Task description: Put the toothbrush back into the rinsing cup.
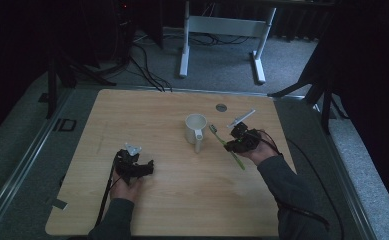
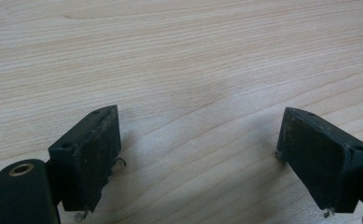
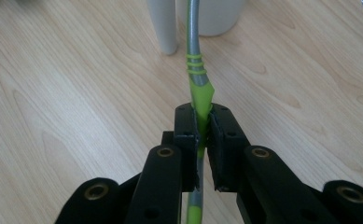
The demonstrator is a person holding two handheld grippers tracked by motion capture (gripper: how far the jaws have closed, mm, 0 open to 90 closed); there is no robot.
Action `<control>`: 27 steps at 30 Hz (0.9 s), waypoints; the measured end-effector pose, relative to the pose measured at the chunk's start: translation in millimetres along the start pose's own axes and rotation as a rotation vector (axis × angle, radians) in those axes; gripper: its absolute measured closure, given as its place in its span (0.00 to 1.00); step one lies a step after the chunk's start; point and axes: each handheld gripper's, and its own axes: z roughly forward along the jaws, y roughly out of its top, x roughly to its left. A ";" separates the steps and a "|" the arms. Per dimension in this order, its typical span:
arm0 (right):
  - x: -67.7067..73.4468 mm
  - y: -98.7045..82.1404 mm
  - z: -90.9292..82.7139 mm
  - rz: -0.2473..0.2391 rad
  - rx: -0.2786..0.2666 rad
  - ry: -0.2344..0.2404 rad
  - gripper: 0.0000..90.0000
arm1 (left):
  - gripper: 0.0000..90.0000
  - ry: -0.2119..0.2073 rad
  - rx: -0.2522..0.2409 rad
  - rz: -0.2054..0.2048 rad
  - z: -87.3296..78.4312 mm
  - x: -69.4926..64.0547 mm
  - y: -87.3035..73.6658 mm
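Green and grey, the toothbrush (image 3: 198, 88) is sitting pinched between the pressed-together jaws of the right tool (image 3: 203, 128), gripped around the green part of its handle. In the high view the toothbrush (image 1: 230, 147) is slanting across the right tool (image 1: 242, 140), its head end pointing toward the white mug (image 1: 195, 129) and its tail end reaching back past the hand (image 1: 258, 152). The mug is standing upright just beside the brush's head, handle turned toward the person. Farther left, well apart from the mug, the left tool (image 1: 132, 162) is resting low over the pale wooden surface (image 1: 182, 190), its jaws spread wide with only bare wood (image 2: 198, 93) between them.
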 end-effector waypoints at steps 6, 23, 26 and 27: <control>2.7 3.9 -1.3 0.003 -0.030 0.010 0.92 | 0.16 0.000 0.001 0.001 0.0 0.0 0.0; -0.5 7.5 -7.0 0.044 -0.111 0.034 0.92 | 0.16 0.001 -0.001 -0.001 0.1 -0.1 0.0; -0.7 8.7 -7.8 0.050 -0.119 0.031 0.92 | 0.16 0.001 0.000 0.000 0.0 0.0 0.0; -0.8 9.1 -8.2 0.051 -0.123 0.031 0.92 | 0.16 0.000 0.000 0.000 0.1 0.0 0.0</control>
